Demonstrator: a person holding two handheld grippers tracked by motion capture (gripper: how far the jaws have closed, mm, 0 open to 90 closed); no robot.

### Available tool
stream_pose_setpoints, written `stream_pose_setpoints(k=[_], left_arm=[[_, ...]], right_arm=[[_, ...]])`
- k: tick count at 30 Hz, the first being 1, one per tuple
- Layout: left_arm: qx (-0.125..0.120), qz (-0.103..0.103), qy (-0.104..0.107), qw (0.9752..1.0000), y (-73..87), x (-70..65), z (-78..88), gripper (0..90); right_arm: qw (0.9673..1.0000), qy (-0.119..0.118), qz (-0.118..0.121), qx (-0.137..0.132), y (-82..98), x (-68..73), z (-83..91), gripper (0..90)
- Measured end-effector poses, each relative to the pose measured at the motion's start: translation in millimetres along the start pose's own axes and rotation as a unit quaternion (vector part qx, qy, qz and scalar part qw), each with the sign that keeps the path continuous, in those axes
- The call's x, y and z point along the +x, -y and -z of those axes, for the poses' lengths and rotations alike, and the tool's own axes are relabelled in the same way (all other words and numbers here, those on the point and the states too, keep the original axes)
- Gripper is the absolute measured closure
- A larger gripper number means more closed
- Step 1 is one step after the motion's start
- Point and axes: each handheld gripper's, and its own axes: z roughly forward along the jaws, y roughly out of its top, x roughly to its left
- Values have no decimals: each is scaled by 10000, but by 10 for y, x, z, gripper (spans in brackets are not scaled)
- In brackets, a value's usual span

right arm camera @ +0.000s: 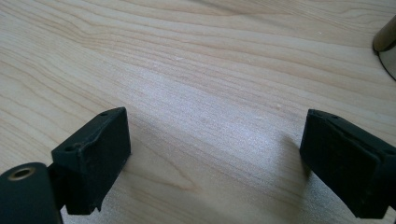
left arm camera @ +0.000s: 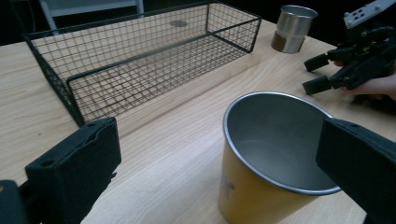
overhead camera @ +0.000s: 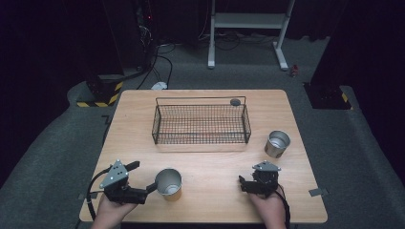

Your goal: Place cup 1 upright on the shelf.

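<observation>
A yellow cup (overhead camera: 168, 183) (left arm camera: 271, 158) with a steel inside stands upright and empty at the front left of the wooden table (overhead camera: 210, 167). My left gripper (overhead camera: 143, 176) (left arm camera: 219, 140) is open around it, and the cup sits nearer the right-hand jaw. A second, bare steel cup (overhead camera: 277, 143) (left arm camera: 293, 27) stands at the right, beyond the right gripper. My right gripper (overhead camera: 242, 184) (right arm camera: 215, 135) (left arm camera: 317, 74) is open low over bare wood, with nothing between its jaws. A cup's edge (right arm camera: 386, 46) shows at the right gripper view's right border.
An empty black wire basket (overhead camera: 200, 123) (left arm camera: 140, 56) lies across the back middle of the table. A small dark disc (overhead camera: 235, 101) (left arm camera: 178, 23) rests by its far right corner. Beyond the table are a white stand (overhead camera: 248, 21) and floor cables (overhead camera: 160, 62).
</observation>
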Motion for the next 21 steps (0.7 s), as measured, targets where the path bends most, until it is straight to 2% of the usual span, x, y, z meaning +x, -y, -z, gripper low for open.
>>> stream_pose_setpoints(k=[21], left_arm=[[56, -196, 441, 9988, -60, -239, -101, 0]], right_arm=[[10000, 1, 2, 0, 0, 0, 0, 88]])
